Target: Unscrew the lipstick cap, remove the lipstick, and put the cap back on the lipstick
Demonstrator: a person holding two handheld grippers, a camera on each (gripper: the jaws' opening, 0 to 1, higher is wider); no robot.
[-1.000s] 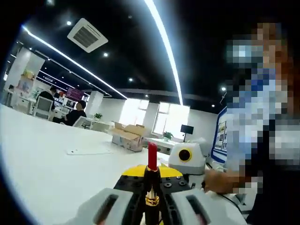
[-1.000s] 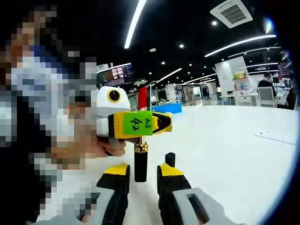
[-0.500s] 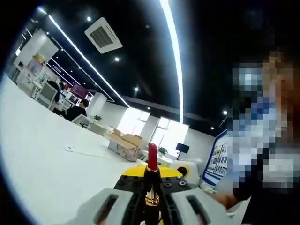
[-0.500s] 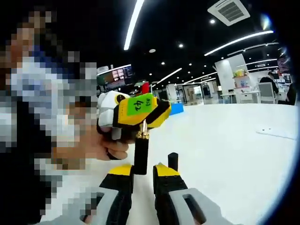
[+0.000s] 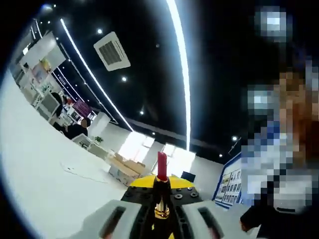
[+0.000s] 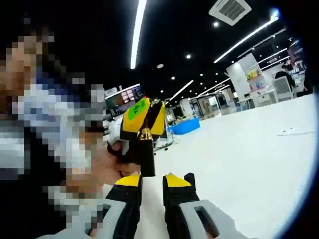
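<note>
While the left gripper (image 5: 160, 221) stays clenched on the lipstick (image 5: 161, 191), the red tip stands straight up between its yellow-tipped jaws, gold collar just above them, with the ceiling lights and a white table (image 5: 35, 189) behind. In the right gripper view that same gripper (image 6: 143, 119), with its green label, is tilted, held in a person's hand (image 6: 107, 167), and the black lipstick base hangs down from it to just above the right gripper (image 6: 152, 181). The right jaws stand close together; a small black piece, perhaps the cap (image 6: 189, 178), pokes up beside them, and I cannot tell whether anything is gripped.
</note>
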